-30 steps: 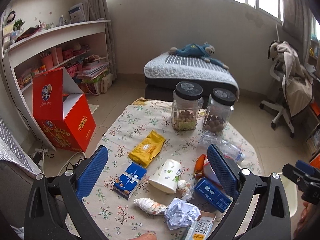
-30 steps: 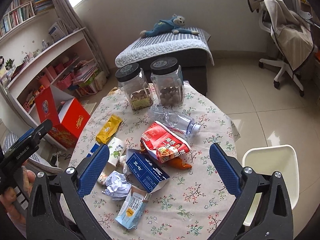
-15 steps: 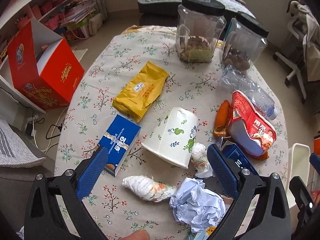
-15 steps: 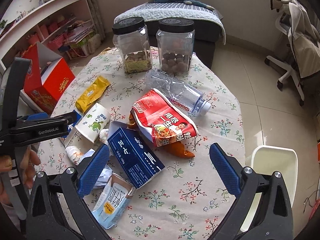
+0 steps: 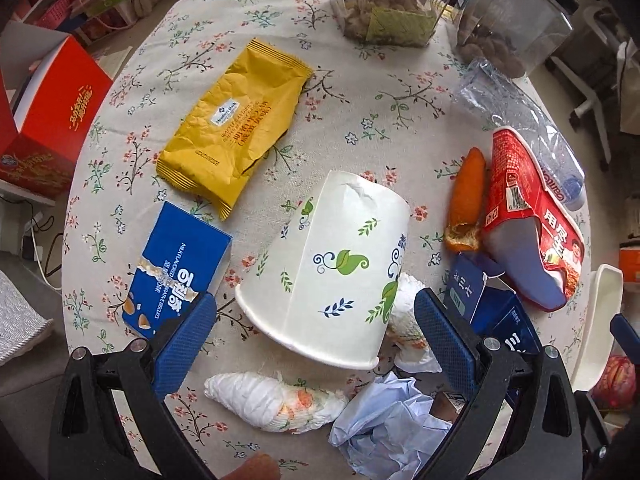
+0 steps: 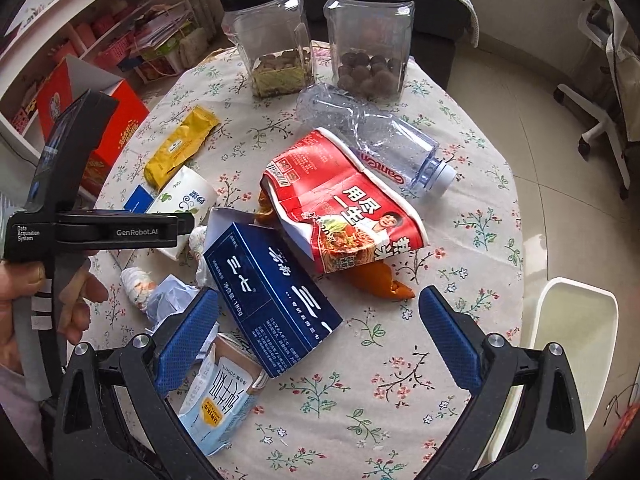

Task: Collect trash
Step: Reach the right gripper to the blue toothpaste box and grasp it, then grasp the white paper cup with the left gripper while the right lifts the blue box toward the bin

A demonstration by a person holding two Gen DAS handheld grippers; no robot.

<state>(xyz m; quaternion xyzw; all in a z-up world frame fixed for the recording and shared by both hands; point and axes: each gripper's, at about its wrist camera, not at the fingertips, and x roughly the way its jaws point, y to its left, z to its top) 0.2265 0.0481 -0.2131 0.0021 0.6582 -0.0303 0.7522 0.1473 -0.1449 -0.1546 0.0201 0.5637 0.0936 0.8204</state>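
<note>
We see the left hand-held gripper (image 5: 316, 332) spread wide, empty, straddling the tipped paper cup (image 5: 332, 272) on the tabletop (image 5: 360, 120). Right hand-held gripper (image 6: 320, 336) also wide apart, empty, above the blue box (image 6: 272, 296); milk carton (image 6: 220, 396) beside its left finger.

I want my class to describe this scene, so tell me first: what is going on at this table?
A person holds a gripper in each hand over a round table littered with trash. The left gripper, jaws open, is lowered around a paper cup lying on its side, not yet gripping it. The right gripper, also open and empty, hangs above a dark blue box and a red noodle wrapper. Nothing has been picked up.
</note>
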